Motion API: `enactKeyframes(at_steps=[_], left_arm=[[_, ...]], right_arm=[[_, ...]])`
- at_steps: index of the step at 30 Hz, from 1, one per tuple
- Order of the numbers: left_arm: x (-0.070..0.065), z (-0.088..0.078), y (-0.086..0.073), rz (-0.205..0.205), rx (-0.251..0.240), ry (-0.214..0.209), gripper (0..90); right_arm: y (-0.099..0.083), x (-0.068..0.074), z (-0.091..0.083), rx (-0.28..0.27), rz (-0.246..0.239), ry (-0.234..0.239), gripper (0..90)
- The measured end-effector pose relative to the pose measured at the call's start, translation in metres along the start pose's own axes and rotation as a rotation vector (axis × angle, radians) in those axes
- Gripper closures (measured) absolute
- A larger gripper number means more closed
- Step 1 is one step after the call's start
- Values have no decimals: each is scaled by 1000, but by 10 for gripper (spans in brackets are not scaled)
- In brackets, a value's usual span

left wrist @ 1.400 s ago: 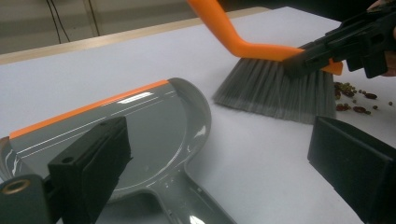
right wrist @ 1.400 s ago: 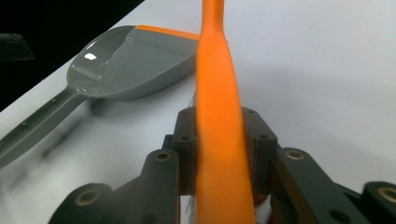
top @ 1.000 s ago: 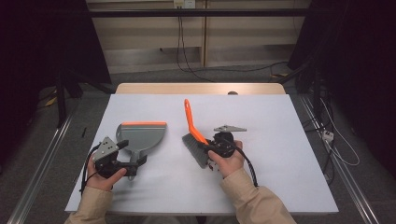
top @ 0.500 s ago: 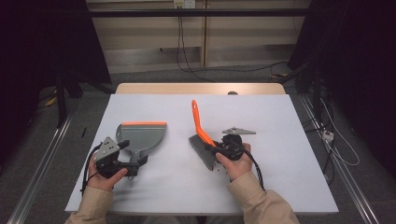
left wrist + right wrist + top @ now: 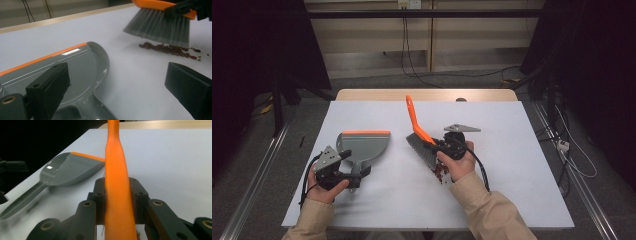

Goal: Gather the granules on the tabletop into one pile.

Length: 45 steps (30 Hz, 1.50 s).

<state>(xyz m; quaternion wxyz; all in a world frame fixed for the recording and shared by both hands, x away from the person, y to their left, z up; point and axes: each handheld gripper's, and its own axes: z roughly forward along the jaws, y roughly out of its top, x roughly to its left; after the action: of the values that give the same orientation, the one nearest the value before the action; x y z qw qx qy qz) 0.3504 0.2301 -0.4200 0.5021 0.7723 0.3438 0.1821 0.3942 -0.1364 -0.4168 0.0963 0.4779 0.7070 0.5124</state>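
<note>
A grey dustpan (image 5: 364,144) with an orange front lip lies on the white table at the left. My left gripper (image 5: 354,167) sits over its handle, and in the left gripper view (image 5: 117,75) the jaws stand wide apart, with the dustpan's handle (image 5: 97,110) low between them and untouched. My right gripper (image 5: 444,145) is shut on the orange handle (image 5: 116,182) of a hand brush, which slants up and away. The brush's grey bristles (image 5: 160,25) hang just over a small heap of dark red beans (image 5: 170,48), which lie on the table beside my right hand (image 5: 442,172).
The white tabletop (image 5: 522,175) extends to the right and front of my hands. A wooden strip (image 5: 427,94) runs along its far edge. Dark stands and cables (image 5: 412,55) lie on the floor beyond and to the right.
My right gripper carried the brush a little to the right, then back left and slightly up. The left gripper and dustpan stayed put.
</note>
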Motion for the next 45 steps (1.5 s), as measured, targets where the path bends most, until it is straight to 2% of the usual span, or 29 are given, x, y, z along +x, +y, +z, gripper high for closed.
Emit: enactKeyframes(at_steps=[4,6,8,12,17,19,21,23,25,28,30,33,35,39,42,45], left_arm=[[2,-2,0,-10,-5,3,56],[3,-2,-1,-12,-6,6,56],[4,-2,-1,-8,-4,6,56],[5,-2,-1,-13,-4,10,56],[5,-1,-1,-14,-1,11,56],[5,-2,-2,-12,0,12,56],[5,-3,-2,-14,0,14,56],[5,-3,-3,-18,1,16,56],[5,-4,-3,-17,2,16,56],[5,-4,-2,-12,0,17,56],[5,-4,-2,-9,2,16,56],[4,-3,-3,-9,5,16,56],[3,-2,-2,-7,6,13,56],[2,0,-1,-6,7,12,56],[2,1,-1,-1,7,11,56],[2,1,-2,-4,13,13,56]], right_arm=[[15,-6,17,1,-92,-31,711],[20,-11,27,16,-121,-54,711],[23,-15,34,17,-117,-70,711],[32,-21,48,6,-138,-66,711],[40,-14,69,-13,-156,-58,711],[37,-10,78,-1,-160,-48,711],[33,-7,83,14,-186,-58,711],[28,-9,87,34,-134,-35,711],[26,-8,87,44,-150,-53,711],[25,-6,81,65,-160,-43,711],[23,-4,75,73,-192,-47,711],[18,-4,66,82,-205,-48,711],[14,-7,57,78,-189,-42,711],[11,-10,47,52,-149,-7,711],[18,-12,41,7,-131,19,711],[28,-18,33,-24,-147,40,711]])
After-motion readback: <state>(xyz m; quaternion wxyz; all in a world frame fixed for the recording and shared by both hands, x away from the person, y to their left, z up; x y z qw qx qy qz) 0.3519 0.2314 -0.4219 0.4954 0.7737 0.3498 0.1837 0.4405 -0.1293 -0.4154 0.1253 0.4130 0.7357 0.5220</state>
